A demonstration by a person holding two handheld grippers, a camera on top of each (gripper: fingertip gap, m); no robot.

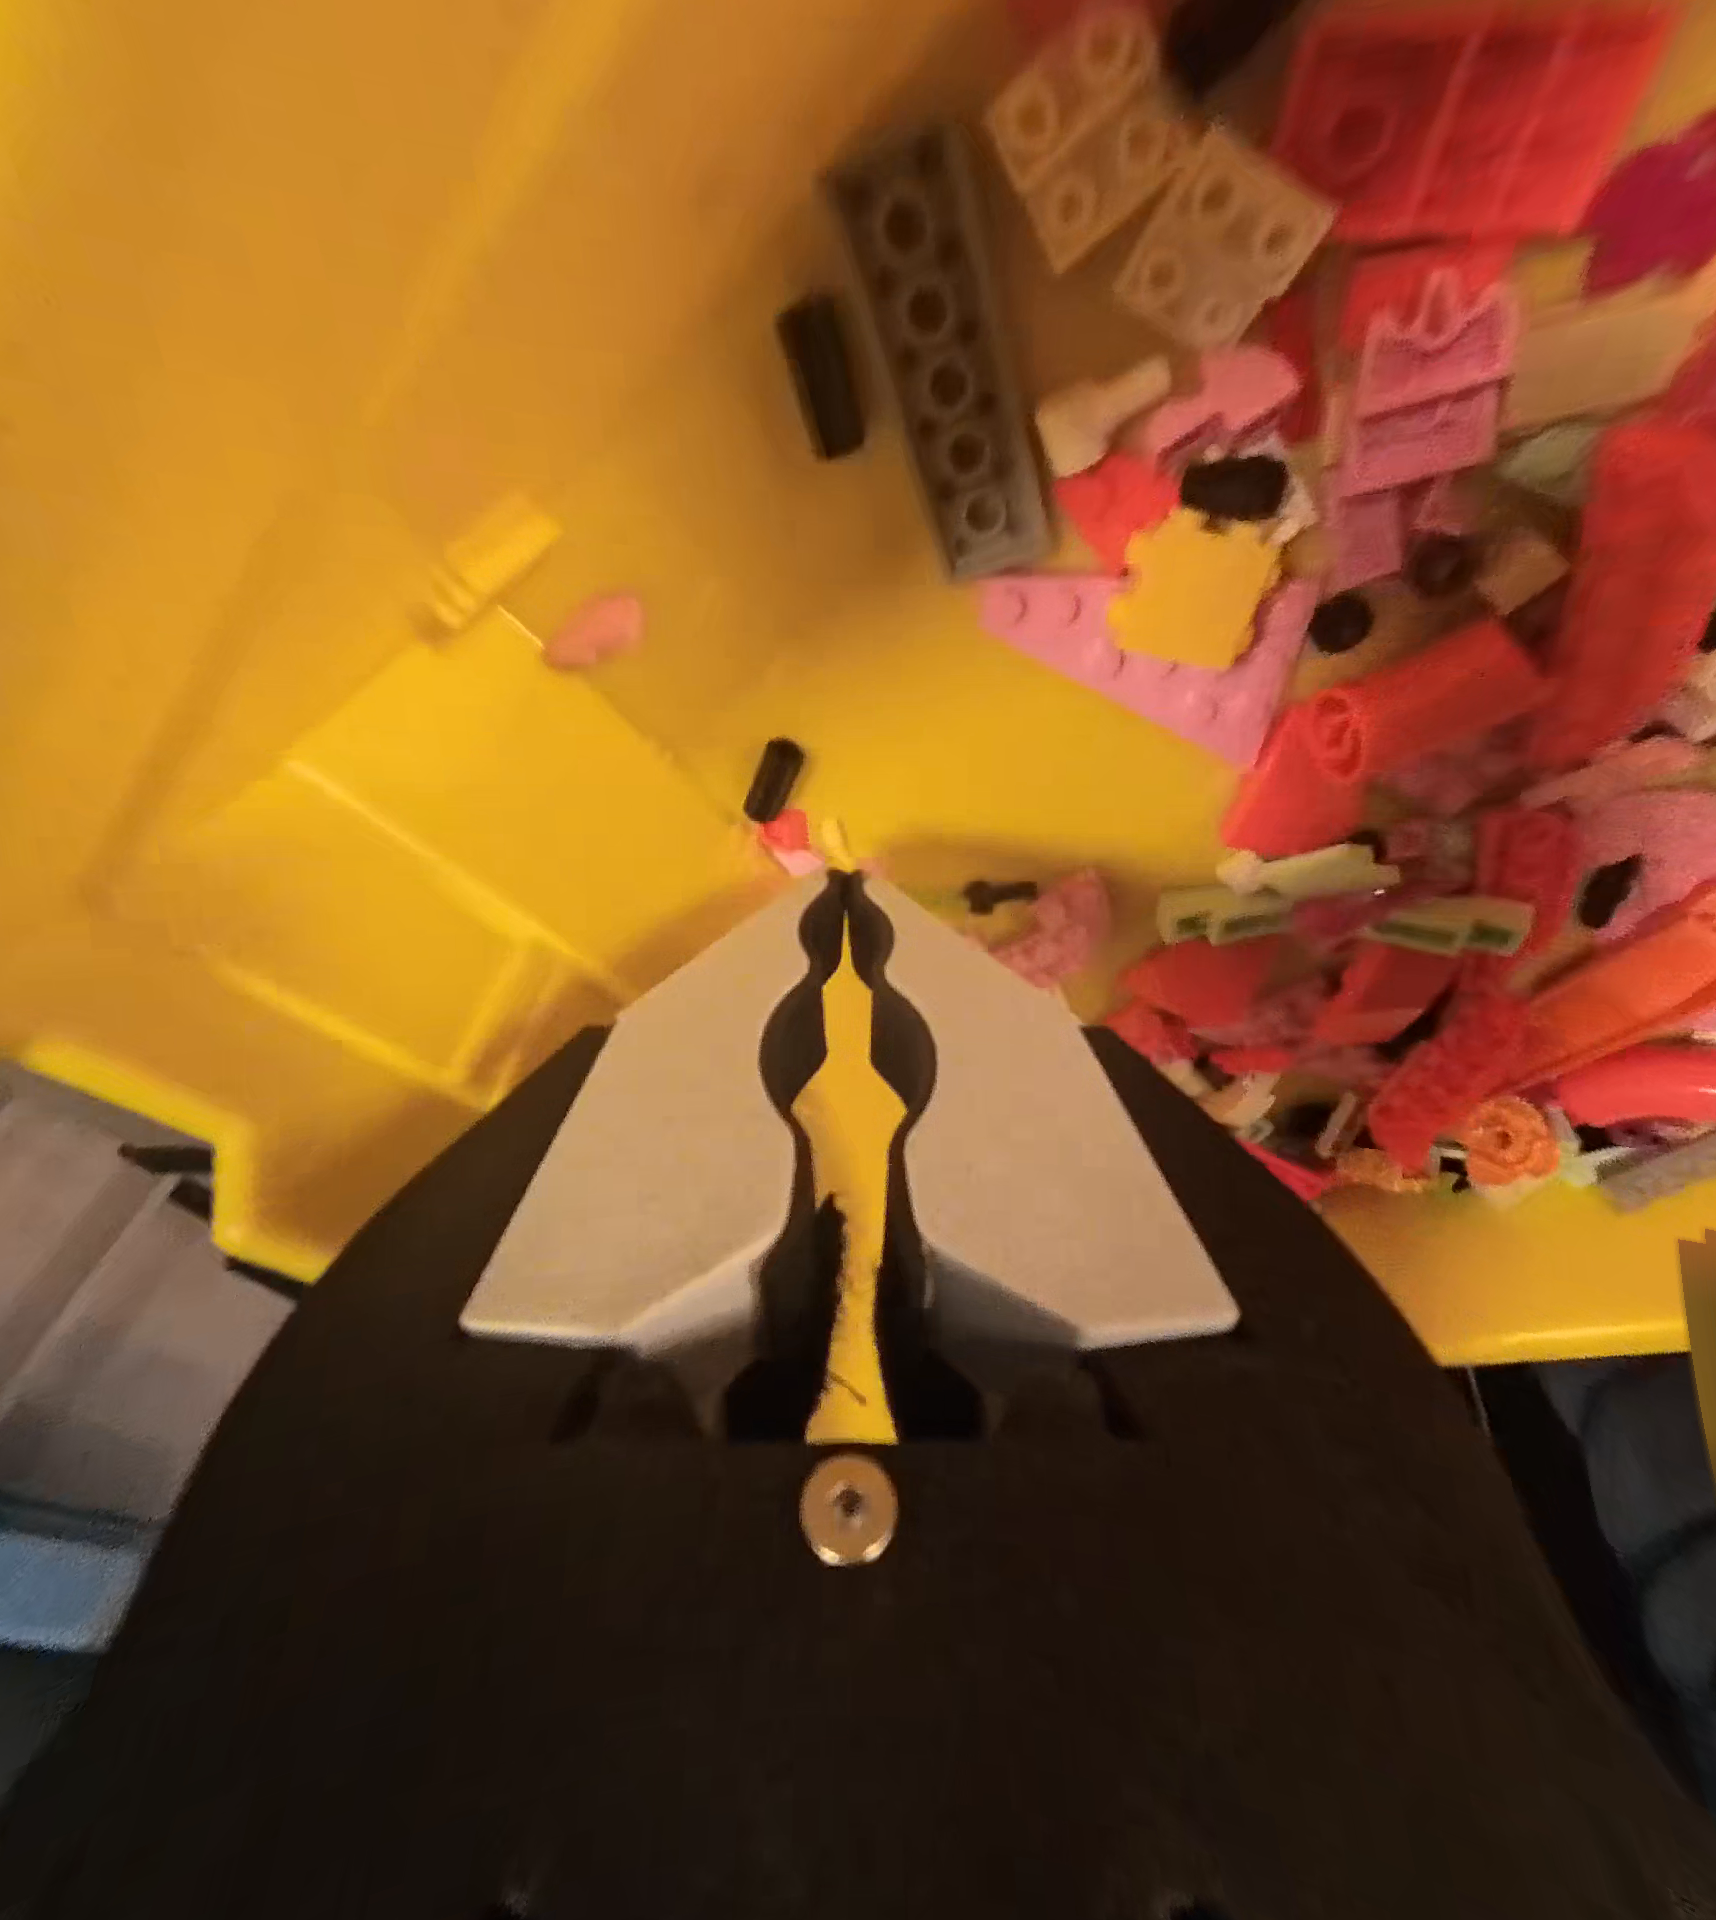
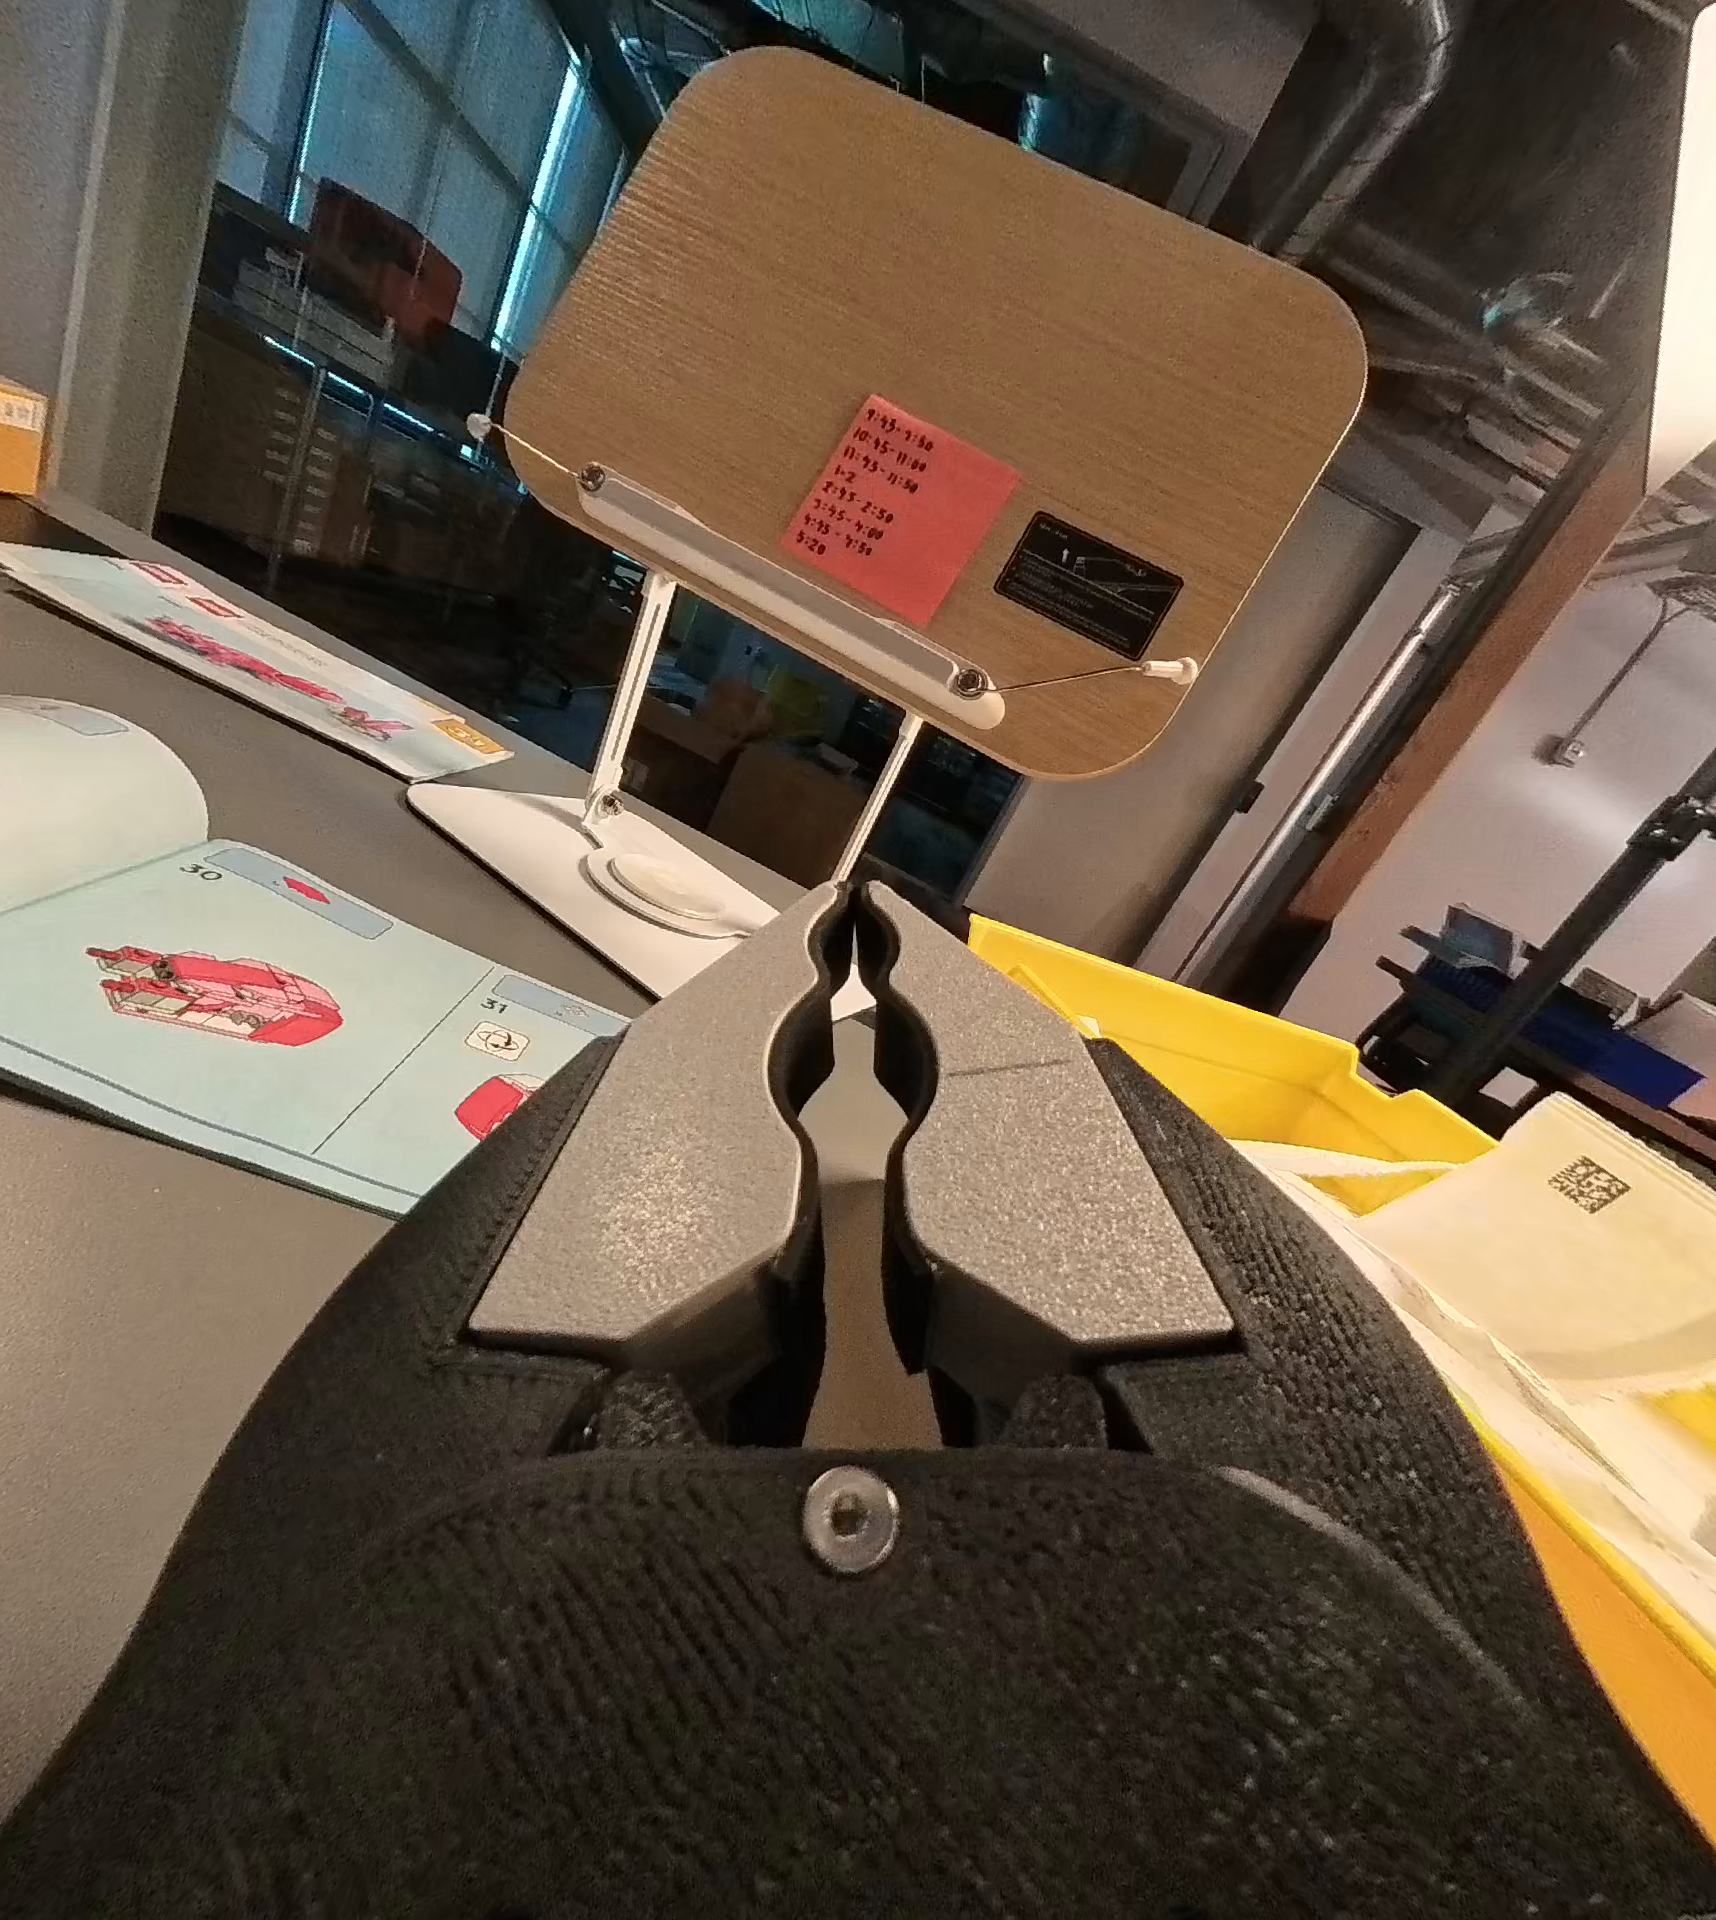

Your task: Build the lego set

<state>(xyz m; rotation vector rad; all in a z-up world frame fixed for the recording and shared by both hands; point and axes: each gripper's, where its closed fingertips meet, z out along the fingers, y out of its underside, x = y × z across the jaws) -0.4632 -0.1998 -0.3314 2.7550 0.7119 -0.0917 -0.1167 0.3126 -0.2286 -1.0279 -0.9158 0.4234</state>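
Yellow bin floor (image 1: pixel 521 260) fills the left wrist view, a brick pile (image 1: pixel 1456 623) heaped at right. Left gripper (image 1: pixel 841 878) is pinched closed beside tiny red and pale bits (image 1: pixel 802 836); whether it grips one is unclear. Right gripper (image 2: pixel 852 902) is closed, bare, over a grey table (image 2: pixel 106 1351) near an instruction booklet (image 2: pixel 210 997).

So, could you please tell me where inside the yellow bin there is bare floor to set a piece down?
The yellow plastic bin has bare floor along its left side, bordered by the long grey studded brick and the small black cylinder. The right side is crowded with a heap of red and pink bricks.
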